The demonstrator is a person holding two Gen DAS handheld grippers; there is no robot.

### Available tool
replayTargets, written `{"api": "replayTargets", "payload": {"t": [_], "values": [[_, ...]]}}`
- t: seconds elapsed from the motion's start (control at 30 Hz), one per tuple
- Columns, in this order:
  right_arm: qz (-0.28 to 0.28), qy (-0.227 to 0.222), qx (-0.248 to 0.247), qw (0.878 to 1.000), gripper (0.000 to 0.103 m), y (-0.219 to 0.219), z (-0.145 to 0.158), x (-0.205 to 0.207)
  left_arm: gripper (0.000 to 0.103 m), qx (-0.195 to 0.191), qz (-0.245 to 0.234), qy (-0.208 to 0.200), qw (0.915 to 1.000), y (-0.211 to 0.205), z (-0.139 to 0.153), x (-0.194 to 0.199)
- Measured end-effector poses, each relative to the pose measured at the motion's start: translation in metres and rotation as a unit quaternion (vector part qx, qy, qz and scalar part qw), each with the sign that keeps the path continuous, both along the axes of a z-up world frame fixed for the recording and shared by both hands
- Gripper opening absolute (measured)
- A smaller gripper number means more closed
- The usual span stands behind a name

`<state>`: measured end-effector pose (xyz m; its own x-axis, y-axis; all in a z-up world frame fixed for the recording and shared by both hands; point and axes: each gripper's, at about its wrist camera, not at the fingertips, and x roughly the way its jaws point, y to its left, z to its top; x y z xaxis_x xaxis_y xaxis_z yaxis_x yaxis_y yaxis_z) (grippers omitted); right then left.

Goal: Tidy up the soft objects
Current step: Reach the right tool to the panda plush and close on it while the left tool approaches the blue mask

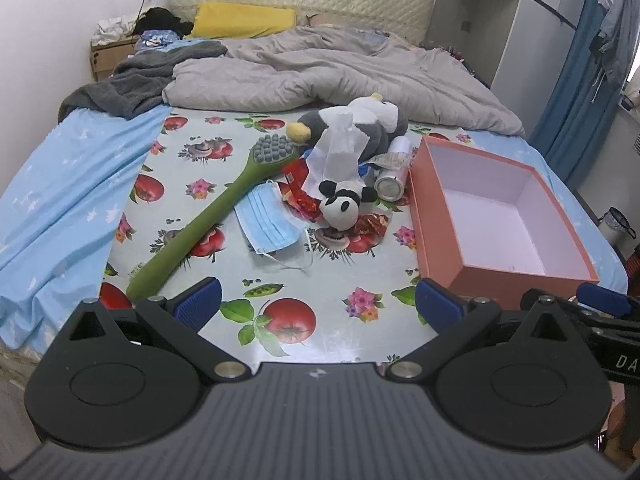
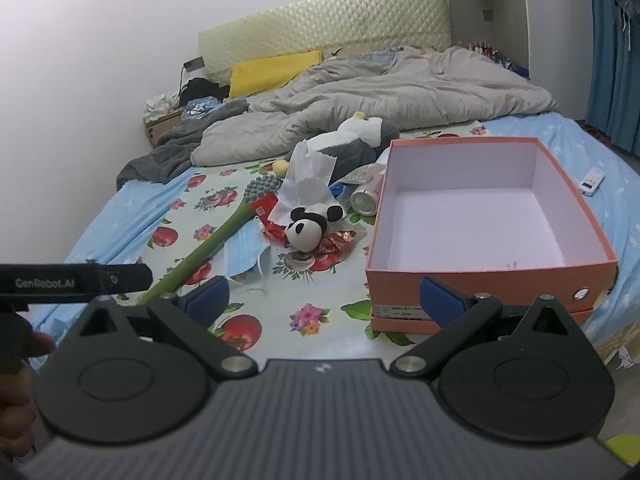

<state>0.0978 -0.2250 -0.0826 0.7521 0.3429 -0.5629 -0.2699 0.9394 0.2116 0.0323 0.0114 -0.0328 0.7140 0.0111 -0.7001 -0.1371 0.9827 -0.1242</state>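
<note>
Two grippers, your left gripper (image 1: 318, 304) and right gripper (image 2: 324, 300), both spread wide, holding nothing, low over the bed's fruit-print cloth (image 1: 312, 280). The panda plush (image 1: 343, 205) lies in the clutter pile beside the green brush (image 1: 208, 220) and blue mask (image 1: 266, 224), left of the empty pink box (image 1: 448, 240), not touching it.

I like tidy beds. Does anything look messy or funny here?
Yes. The panda toy lies in a jumbled heap with a face mask, tissue and can, while the pink box beside it sits empty.
</note>
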Motion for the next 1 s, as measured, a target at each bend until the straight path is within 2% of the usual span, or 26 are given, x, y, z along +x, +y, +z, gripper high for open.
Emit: {"api": "replayTargets", "payload": {"t": [0.37,0.47,0.57,0.67,0.73,0.77,1.0], "values": [[-0.003,0.019,0.01,1.0,0.103,0.024,-0.017,0.029,0.103,-0.011,0.014,0.008,0.9998,0.025,-0.029,0.03],[-0.022,0.012,-0.005,1.0,0.103,0.03,-0.021,0.035,0.103,-0.024,0.023,0.01,0.9994,0.036,-0.04,0.041],[-0.011,0.015,0.003,1.0,0.102,0.034,-0.025,0.045,0.103,-0.038,0.031,0.015,0.9987,0.046,-0.053,0.052],[0.004,0.018,0.003,1.0,0.093,0.042,-0.029,0.056,0.103,-0.048,0.039,0.019,0.9979,0.055,-0.067,0.063],[0.01,0.019,-0.002,1.0,0.075,0.049,-0.031,0.064,0.103,-0.063,0.043,0.022,0.9968,0.06,-0.076,0.071],[0.01,0.02,-0.005,1.0,0.072,0.051,-0.032,0.068,0.103,-0.068,0.043,0.021,0.9965,0.063,-0.08,0.075],[0.028,0.026,0.008,0.999,0.072,0.066,-0.043,0.094,0.103,-0.093,0.047,0.02,0.9943,0.073,-0.107,0.104]]}}
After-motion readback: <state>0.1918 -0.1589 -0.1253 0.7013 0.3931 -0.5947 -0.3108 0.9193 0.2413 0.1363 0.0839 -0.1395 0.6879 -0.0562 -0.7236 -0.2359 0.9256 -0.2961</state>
